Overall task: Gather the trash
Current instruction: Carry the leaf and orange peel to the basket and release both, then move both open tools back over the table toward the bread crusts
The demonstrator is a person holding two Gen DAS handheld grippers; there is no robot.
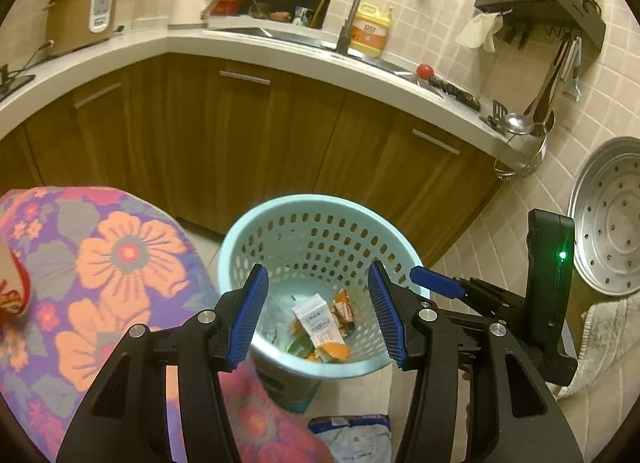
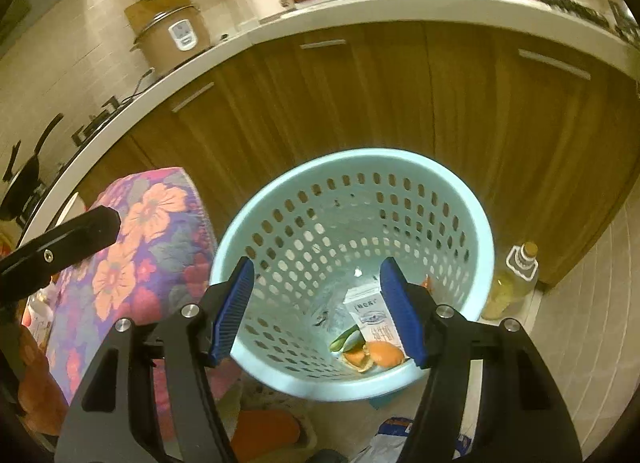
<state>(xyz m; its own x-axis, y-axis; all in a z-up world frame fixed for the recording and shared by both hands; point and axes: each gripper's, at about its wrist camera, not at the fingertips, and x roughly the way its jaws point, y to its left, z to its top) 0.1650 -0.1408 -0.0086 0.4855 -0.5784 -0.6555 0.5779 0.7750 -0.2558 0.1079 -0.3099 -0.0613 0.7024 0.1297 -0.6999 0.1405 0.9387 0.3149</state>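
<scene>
A pale blue perforated waste basket (image 1: pixel 276 215) (image 2: pixel 280 199) stands on the floor in front of the wooden cabinets. Inside lie a white carton (image 1: pixel 318 323) (image 2: pixel 374 317), orange peel (image 1: pixel 334 351) (image 2: pixel 384 355), a green scrap (image 2: pixel 346 339) and an orange wrapper (image 1: pixel 344 309). My left gripper (image 1: pixel 316 317) hovers over the basket's mouth, open, nothing between its blue pads. My right gripper (image 2: pixel 320 311) hangs over the same basket, also open and empty. In the left wrist view, the right gripper's blue fingertip (image 1: pixel 438 283) and black body (image 1: pixel 550 287) show at the right.
A flower-patterned cloth (image 1: pixel 100 283) (image 2: pixel 132 259) covers something left of the basket. A blue-and-white bag (image 1: pixel 352 439) (image 2: pixel 388 443) lies on the floor in front. An oil bottle (image 2: pixel 512 283) stands right of the basket. A steamer tray (image 1: pixel 608 215) leans on the tiled wall. Counter (image 1: pixel 280 51) above.
</scene>
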